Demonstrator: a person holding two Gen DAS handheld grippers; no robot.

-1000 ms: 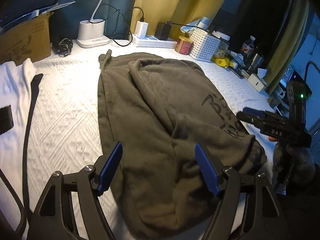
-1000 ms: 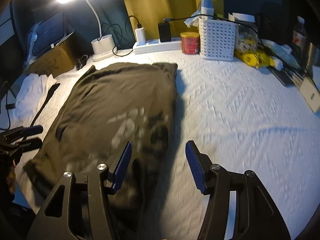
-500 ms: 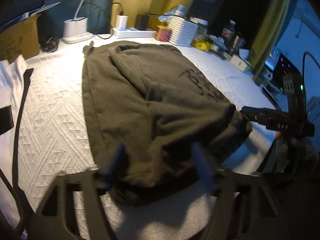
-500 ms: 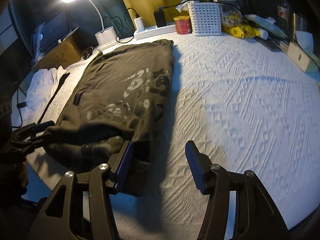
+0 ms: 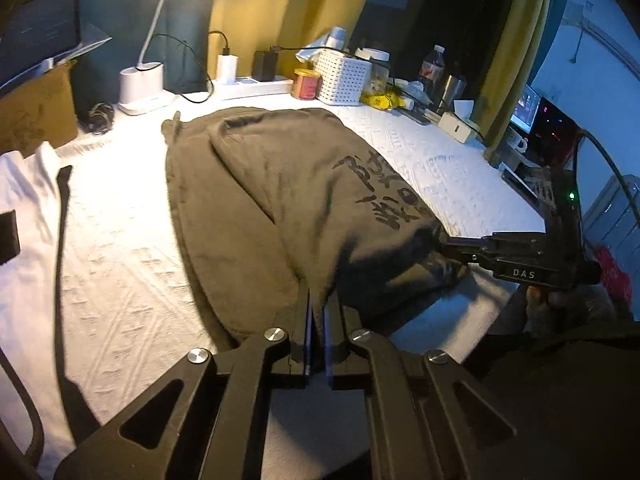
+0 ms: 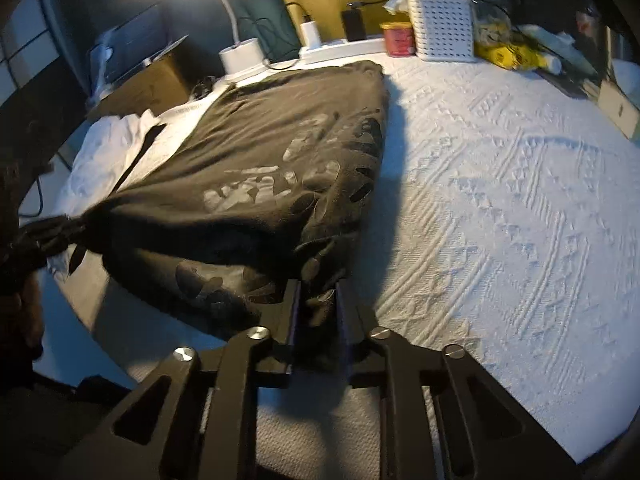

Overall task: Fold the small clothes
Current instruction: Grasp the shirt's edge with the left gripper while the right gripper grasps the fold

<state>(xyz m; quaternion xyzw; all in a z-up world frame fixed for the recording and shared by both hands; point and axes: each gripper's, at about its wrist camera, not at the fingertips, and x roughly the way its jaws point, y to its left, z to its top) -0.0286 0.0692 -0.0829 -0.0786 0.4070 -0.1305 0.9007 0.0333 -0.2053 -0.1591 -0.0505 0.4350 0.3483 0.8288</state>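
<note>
A dark olive garment (image 5: 280,184) with a black print lies lengthwise on the white textured cover (image 6: 500,200). My left gripper (image 5: 316,304) is shut on the near left corner of its hem, and the cloth rises in a ridge from the pads. My right gripper (image 6: 318,300) is closing its jaws on the near right corner, with bunched cloth pinched between them. In the left wrist view the right gripper (image 5: 444,242) holds that corner off the cover. The right wrist view shows the left gripper (image 6: 60,228) at the far left, and the garment (image 6: 280,152) hem is stretched between the two.
A white garment (image 5: 24,200) with a black strap lies at the left. Along the back stand a cardboard box (image 5: 36,116), a lamp base (image 5: 142,88), a power strip (image 5: 256,84), a red tin (image 5: 306,84) and a white basket (image 5: 344,80). The cover's near edge runs just below the grippers.
Both grippers stood open over the near hem and have now closed on it. The near end of the garment has lifted and pulled taut between them.
</note>
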